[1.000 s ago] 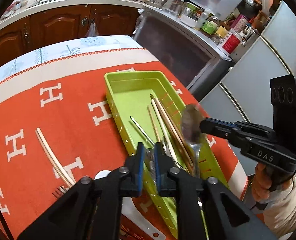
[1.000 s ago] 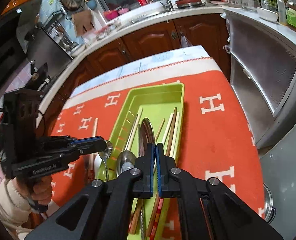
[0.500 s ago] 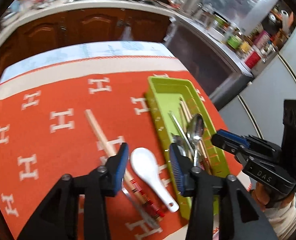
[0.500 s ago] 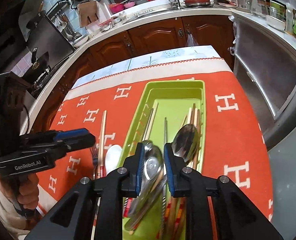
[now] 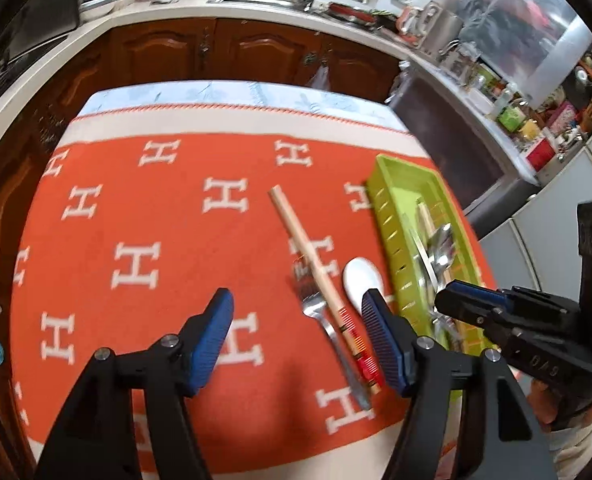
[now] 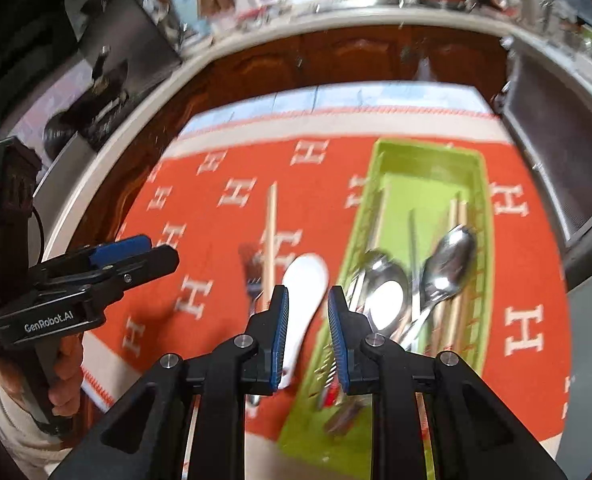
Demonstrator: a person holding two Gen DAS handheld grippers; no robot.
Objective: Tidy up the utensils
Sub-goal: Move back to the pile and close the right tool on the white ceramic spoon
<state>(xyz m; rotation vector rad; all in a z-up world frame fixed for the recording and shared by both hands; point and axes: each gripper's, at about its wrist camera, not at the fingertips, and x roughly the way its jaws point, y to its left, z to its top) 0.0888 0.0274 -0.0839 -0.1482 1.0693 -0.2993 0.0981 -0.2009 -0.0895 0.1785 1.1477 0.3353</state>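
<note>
A: What is still lying outside the green tray [image 5: 380,208]?

B: Three things are lying on the orange cloth [image 5: 143,216] covering the surface: a white spoon [image 6: 304,280], a metal fork [image 5: 316,312] and a wooden chopstick [image 5: 308,248]. The chopstick is lying across the fork, touching it, and the white spoon is sitting just beside the tray's left wall. Inside the tray, metal spoons [image 6: 448,264] and more chopsticks are piling up together.

A: And the two tools?

B: The left hand-held gripper [image 5: 296,344] is hovering wide open over the fork and chopstick, holding nothing. The right hand-held gripper [image 6: 306,344] is parted only a little, also holding nothing, and it is hanging above the white spoon's handle.

A: How is that spoon going to behave?

B: I am guessing it is ceramic or a hard plastic: stiff, smooth, probably slippery, and if ceramic it is going to chip when dropped. I would be closing on the narrow handle, near where it is meeting the bowl, so the weight is not swinging.

A: The fork and chopstick?

B: The fork is looking thin, rigid and lying flat, so the pads are needing to pinch its edges at mid-handle. The chopstick is light and round, and it is likely rolling away under a careless touch; mid-length is seeming safest. Lifting it first is freeing the fork.
</note>
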